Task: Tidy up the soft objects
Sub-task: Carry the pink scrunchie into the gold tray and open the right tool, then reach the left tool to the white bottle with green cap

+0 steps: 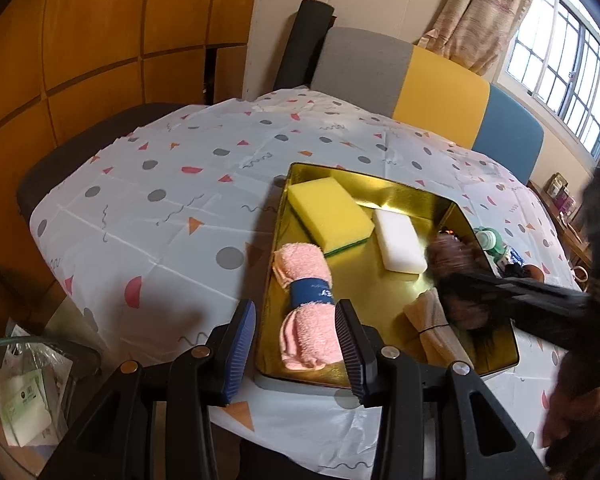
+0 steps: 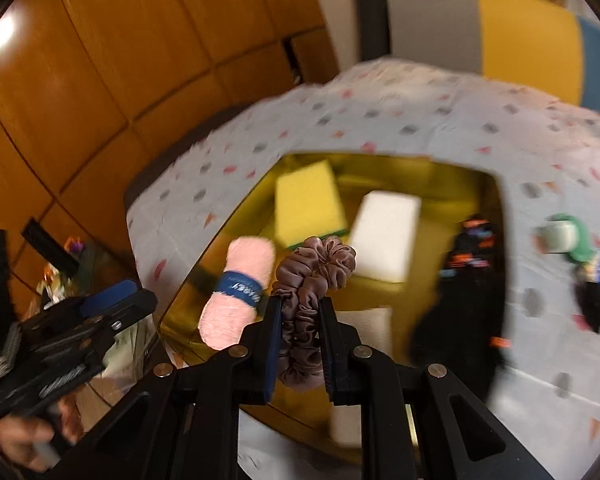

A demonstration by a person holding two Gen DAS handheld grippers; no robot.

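A gold tray (image 1: 464,216) (image 2: 496,200) holds a yellow sponge (image 1: 329,209) (image 2: 309,200), a white sponge (image 1: 400,246) (image 2: 384,236), a pink rolled towel with a blue band (image 1: 306,304) (image 2: 240,292) and a beige cloth (image 1: 436,328). My right gripper (image 2: 300,320) is shut on a brown scrunchie (image 2: 312,276) above the tray; it shows blurred in the left wrist view (image 1: 452,256). My left gripper (image 1: 296,344) is open and empty over the tray's near left edge, by the pink towel. A dark sock (image 2: 464,280) lies at the tray's right side.
The table has a white patterned cloth (image 1: 160,200). A green bottle (image 1: 490,240) (image 2: 564,236) and dark items (image 2: 598,300) lie right of the tray. A grey, yellow and blue chair back (image 1: 420,80) stands behind. A glass side table with bags (image 1: 24,392) is at the left.
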